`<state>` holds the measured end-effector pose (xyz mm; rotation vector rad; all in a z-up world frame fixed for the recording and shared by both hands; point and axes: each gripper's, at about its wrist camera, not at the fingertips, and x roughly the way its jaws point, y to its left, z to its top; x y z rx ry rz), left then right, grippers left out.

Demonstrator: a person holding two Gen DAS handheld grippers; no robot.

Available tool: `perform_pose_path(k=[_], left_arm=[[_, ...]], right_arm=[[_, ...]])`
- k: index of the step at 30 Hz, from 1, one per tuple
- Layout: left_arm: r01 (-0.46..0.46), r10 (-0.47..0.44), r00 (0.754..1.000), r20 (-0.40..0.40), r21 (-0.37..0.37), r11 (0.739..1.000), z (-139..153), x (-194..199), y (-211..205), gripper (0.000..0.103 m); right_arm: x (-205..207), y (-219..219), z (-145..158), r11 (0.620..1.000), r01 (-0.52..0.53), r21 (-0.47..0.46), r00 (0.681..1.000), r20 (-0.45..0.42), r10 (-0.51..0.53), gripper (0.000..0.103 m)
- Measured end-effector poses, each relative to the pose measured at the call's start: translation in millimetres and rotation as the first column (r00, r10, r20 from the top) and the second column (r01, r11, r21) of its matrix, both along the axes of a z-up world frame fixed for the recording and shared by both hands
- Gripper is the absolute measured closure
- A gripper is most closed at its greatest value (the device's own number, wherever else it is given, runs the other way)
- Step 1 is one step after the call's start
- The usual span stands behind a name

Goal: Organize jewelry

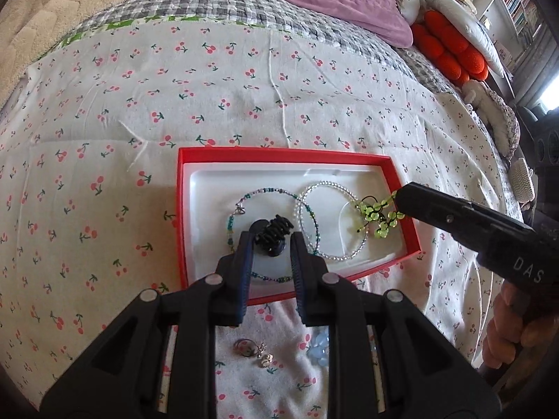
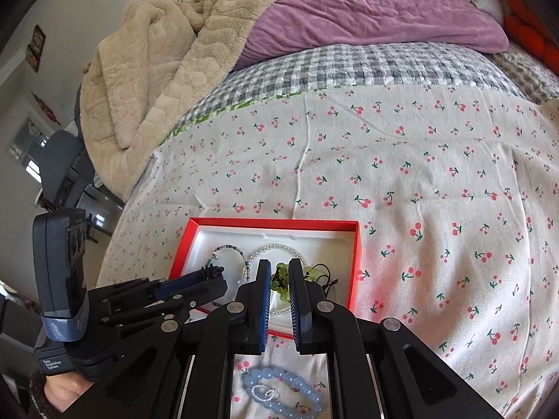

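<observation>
A black toothed hair claw [image 1: 274,235] is clamped in the left tongs [image 1: 270,244] over the red box [image 1: 401,188] near its front edge. Green faceted beads [image 2: 281,281] on black cord are pinched in the right tongs [image 2: 279,286]. Both should be lowered onto the smooth white liner before release, clear of the beaded loops.

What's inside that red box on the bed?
The red cardboard box holds a teal beaded necklace, a clear beaded bracelet, green beads and a black hair claw. Grippers hide its near edge.

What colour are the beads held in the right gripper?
Translucent light green beads on dark cord; clearest in the right wrist view.
</observation>
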<state>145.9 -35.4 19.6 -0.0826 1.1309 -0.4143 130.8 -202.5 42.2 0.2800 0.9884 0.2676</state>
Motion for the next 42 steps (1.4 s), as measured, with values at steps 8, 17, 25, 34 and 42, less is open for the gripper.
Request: perform_pose_path(k=[8, 17, 25, 34, 42], left_arm=[[-0.004, 0.004, 1.000, 0.026, -0.017, 1.000, 9, 4, 2, 0.070], [-0.029, 0.030, 0.995, 0.090, -0.016, 0.999, 33, -15, 15, 0.034], [-0.059, 0.057, 0.997, 0.061, 0.045, 0.997, 26, -39, 32, 0.018], [-0.102, 0.103, 0.995, -0.005, 0.094, 0.990, 3, -61, 49, 0.008], [-0.047, 0.051, 0.999, -0.017, 0.157, 0.987, -20, -81, 54, 0.008]], right_arm=[[9, -8, -3, 0.999, 0.024, 0.035, 0.999, -0.025, -0.023, 0.087], [-11, -19, 22, 0.998, 0.027, 0.065, 0.999, 0.033, -0.029, 0.037], [-40, -26, 30, 0.999, 0.035, 0.017, 0.998, 0.058, -0.036, 0.025], [-64, -17, 17, 0.998, 0.015, -0.056, 1.000, 0.028, -0.013, 0.021], [-79, -2, -15, 0.986, -0.063, -0.153, 0.997, -0.044, 0.057, 0.021]])
